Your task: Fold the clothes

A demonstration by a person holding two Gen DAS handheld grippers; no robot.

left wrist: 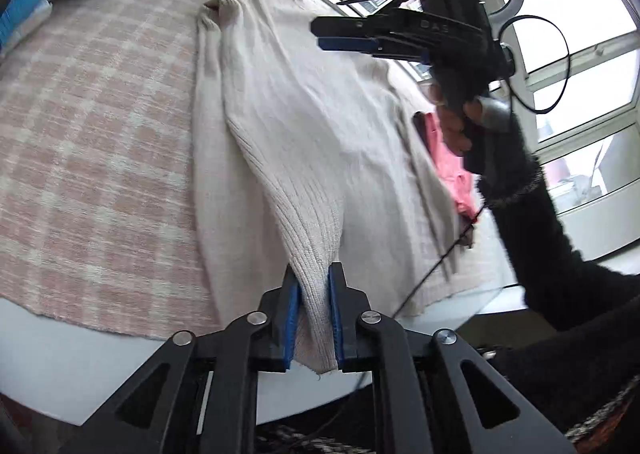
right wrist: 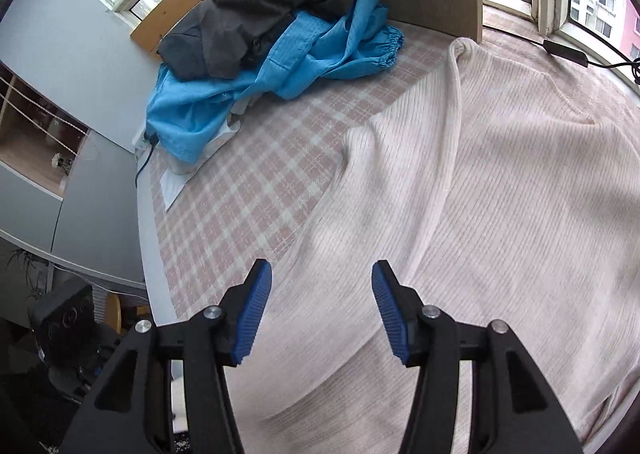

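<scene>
The left tool is clamped on the near hem of the cream sweater, which stretches long toward the far window, while the right tool hangs over it with fingers apart.

We see a cream ribbed knit sweater spread over the pink-and-white checked cloth, most of it lying flat. One ribbed edge is lifted off the surface and drawn taut into a narrow ridge that fans out toward the body of the garment. A long fold runs up its length to a rolled end at the far side. In the right wrist view the sweater shows soft wrinkles, and its near part hangs over the edge.
</scene>
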